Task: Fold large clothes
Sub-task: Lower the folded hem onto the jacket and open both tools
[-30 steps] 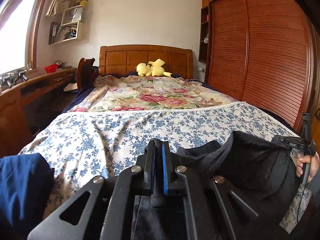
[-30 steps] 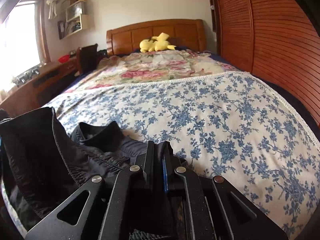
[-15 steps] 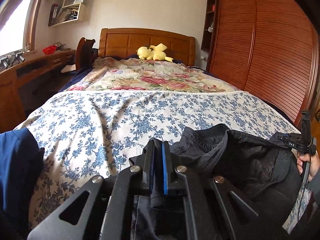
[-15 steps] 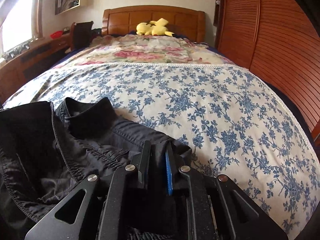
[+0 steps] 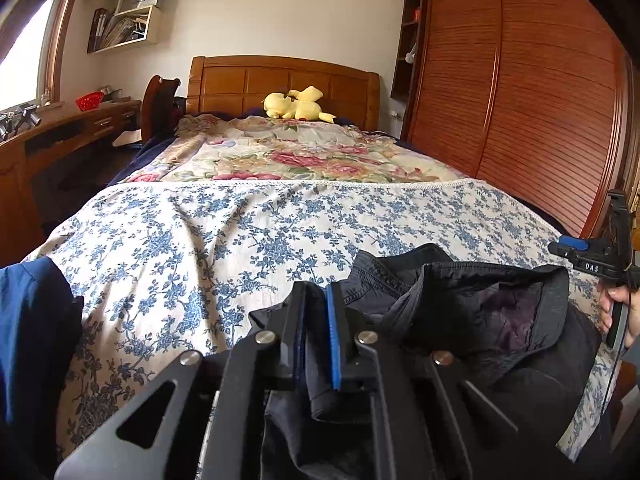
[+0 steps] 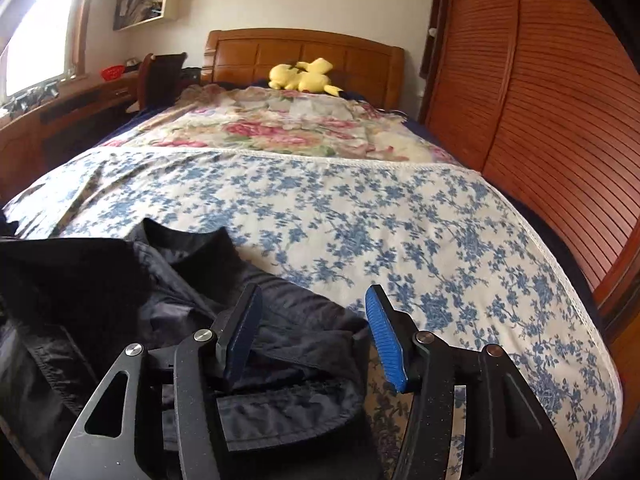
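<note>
1. Leftmost, off the near left corner of the bed (image 5: 240, 232): a blue garment (image 5: 32, 320), bunched up and lying apart from the work.
2. Next, at the near edge of the bed: left gripper (image 5: 316, 312), closed tight on a fold of the black jacket (image 5: 500, 320), with cloth pinched between the blue pads.
3. Then the black jacket itself: heaped at the foot end of the bed, right of the middle, collar standing up and quilted lining showing.
4. Judging by the look: soft, limp, padded and fairly bulky, with a rather slick shell. Likely to slump and slide when lifted, though not fragile. Best taken at firm edges such as collar, hem or shoulder seam, with the two grips well apart to keep the cloth spread.
5. Further right, at the near right edge of the bed: right gripper (image 6: 312, 328), jaws apart and just now opening. Jacket cloth lies loose between the pads, pressed by neither. Carried in a hand (image 5: 620, 312).
6. Containers, all left of the bed:
   - Wall shelves (image 5: 124, 24) beside the head end, holding books and papers.
   - A red basket (image 5: 89, 101) on the desk, contents impossible to tell.
</note>
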Motion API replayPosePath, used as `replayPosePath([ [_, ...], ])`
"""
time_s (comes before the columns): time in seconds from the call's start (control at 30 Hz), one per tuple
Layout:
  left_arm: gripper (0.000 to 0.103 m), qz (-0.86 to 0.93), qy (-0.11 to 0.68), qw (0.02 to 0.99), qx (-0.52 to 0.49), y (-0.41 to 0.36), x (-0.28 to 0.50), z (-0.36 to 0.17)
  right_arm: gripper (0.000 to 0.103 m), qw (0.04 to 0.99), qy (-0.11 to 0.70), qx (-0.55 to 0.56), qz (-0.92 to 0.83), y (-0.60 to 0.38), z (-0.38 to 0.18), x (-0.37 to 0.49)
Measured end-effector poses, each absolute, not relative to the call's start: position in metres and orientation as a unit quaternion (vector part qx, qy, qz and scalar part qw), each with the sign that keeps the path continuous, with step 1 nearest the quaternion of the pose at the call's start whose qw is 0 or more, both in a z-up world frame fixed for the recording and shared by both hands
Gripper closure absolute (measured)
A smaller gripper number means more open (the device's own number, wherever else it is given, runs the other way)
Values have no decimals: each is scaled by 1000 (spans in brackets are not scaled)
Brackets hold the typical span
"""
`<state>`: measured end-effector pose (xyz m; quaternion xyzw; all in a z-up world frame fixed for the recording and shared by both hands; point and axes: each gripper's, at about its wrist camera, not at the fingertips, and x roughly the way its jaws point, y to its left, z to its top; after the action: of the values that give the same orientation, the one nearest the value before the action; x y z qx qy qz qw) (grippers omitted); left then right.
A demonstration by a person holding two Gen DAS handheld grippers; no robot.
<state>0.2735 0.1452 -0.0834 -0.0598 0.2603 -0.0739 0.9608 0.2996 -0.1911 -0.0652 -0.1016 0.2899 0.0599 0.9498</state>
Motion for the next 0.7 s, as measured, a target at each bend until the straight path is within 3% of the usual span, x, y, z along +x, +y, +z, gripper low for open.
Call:
replayPosePath([
  [0.23,93,-54,232,969,-63,162,260,-68,47,939,289,-119,141,-132,-60,284],
  [0.7,70,-32,228,971,-66,192,252,-66,47,867,359,-187,291,-5,-108,266],
])
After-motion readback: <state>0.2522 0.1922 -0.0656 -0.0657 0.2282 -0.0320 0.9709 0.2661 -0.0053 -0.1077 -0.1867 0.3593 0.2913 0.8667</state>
